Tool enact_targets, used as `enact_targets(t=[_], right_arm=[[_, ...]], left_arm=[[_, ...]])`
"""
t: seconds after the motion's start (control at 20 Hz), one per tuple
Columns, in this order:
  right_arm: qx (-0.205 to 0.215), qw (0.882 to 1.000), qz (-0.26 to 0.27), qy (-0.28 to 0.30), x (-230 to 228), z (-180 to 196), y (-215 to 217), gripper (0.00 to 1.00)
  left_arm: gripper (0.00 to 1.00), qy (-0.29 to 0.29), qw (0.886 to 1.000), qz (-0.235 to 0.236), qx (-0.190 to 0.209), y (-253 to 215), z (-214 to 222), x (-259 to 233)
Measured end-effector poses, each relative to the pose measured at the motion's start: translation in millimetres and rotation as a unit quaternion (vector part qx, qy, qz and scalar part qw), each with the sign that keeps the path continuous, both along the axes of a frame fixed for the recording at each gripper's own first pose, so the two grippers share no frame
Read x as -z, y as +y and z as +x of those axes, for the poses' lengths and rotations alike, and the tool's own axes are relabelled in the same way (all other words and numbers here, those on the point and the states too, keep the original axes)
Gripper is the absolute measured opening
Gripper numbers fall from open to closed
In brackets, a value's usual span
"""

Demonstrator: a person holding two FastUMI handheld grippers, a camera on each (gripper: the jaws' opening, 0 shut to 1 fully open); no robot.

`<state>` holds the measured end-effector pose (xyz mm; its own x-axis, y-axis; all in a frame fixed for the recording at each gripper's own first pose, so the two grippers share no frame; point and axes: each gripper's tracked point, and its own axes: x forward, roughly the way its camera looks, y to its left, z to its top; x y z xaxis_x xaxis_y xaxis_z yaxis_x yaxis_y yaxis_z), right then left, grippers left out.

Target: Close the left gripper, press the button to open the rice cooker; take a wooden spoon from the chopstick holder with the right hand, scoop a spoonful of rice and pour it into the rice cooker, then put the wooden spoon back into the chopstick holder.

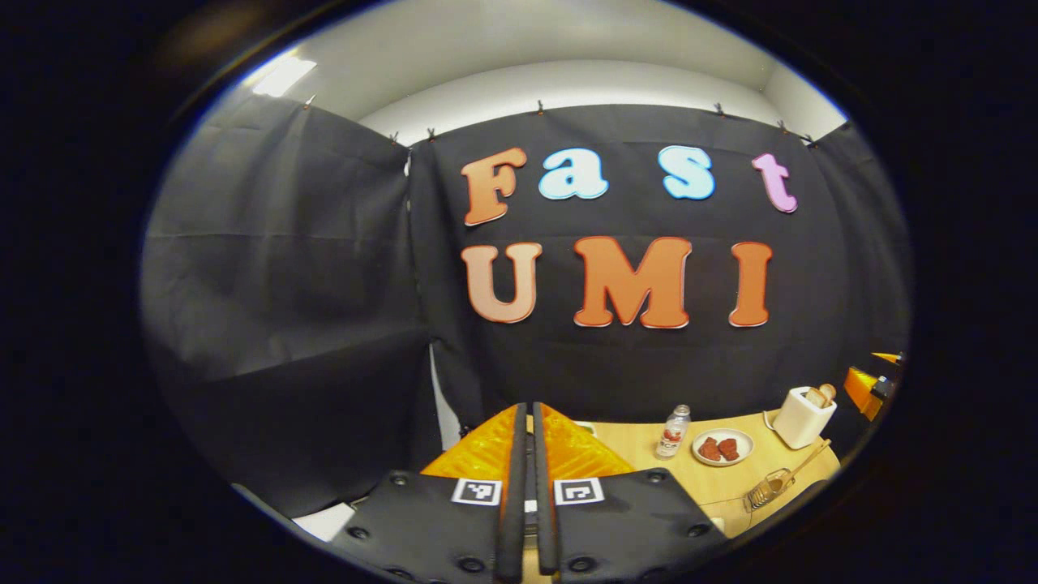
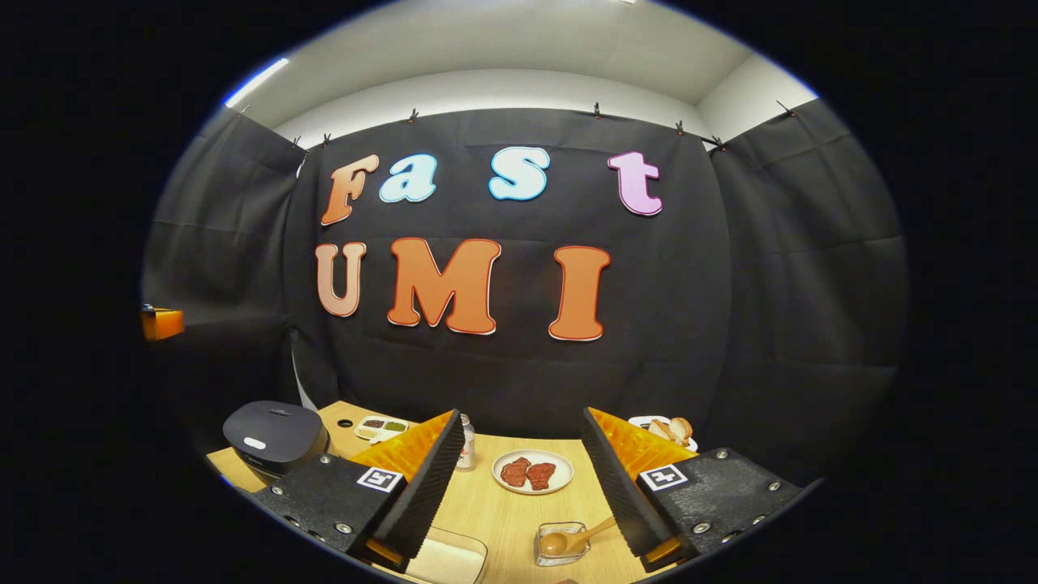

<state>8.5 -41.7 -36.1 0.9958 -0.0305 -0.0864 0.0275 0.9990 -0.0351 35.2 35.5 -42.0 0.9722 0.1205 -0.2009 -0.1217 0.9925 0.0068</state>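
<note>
In the right gripper view, the closed rice cooker (image 2: pixel 274 435) is seen at the tabletop's (image 2: pixel 495 507) left edge. The left gripper (image 1: pixel 529 487) is clenched on nothing. The wooden spoon (image 2: pixel 568 539) is seen in the chopstick holder (image 2: pixel 559 542), between the released right gripper's (image 2: pixel 519 487) fingers.

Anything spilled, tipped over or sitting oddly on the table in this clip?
Nothing stands out. The dark grey rice cooker sits lid-down at the table's left, the round white plate with two red pieces lies flat mid-table, and the wooden spoon rests in its clear holder. No spill is visible on the light wooden table.
</note>
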Motion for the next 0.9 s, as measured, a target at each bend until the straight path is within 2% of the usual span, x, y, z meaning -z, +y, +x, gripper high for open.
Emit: enact_targets(t=[0.05,0.15,0.2,0.35,0.55,0.65,0.7,0.75,0.9], right_arm=[[0.003,1.0,-0.004,0.004,2,-1,-4,0.93],[0.013,1.0,-0.011,0.007,6,-2,-12,0.93],[0.016,1.0,-0.013,0.009,7,-3,-15,0.91],[0.026,0.999,-0.018,0.013,10,-7,-24,0.91],[0.044,0.998,-0.028,0.02,16,-16,-39,0.91],[0.056,0.998,-0.03,0.027,20,-22,-46,0.91],[0.062,0.997,-0.031,0.031,23,-27,-49,0.91],[0.068,0.997,-0.032,0.035,26,-31,-52,0.91],[0.087,0.995,-0.034,0.046,32,-42,-62,0.91]], left_arm=[[0.08,0.021,0.999,-0.023,0.007,-3,1,12],[0.1,0.071,0.996,-0.057,-0.005,8,7,35],[0.05,0.096,0.993,-0.075,-0.003,7,12,45],[0.05,0.171,0.979,-0.111,-0.01,14,21,84],[0.05,0.27,0.947,-0.174,-0.007,12,29,128],[0.05,0.304,0.935,-0.181,-0.012,15,32,142],[0.0,0.317,0.93,-0.186,-0.012,13,33,146],[0.05,0.333,0.922,-0.196,-0.008,10,36,152],[0.05,0.375,0.9,-0.223,-0.005,1,37,174]])
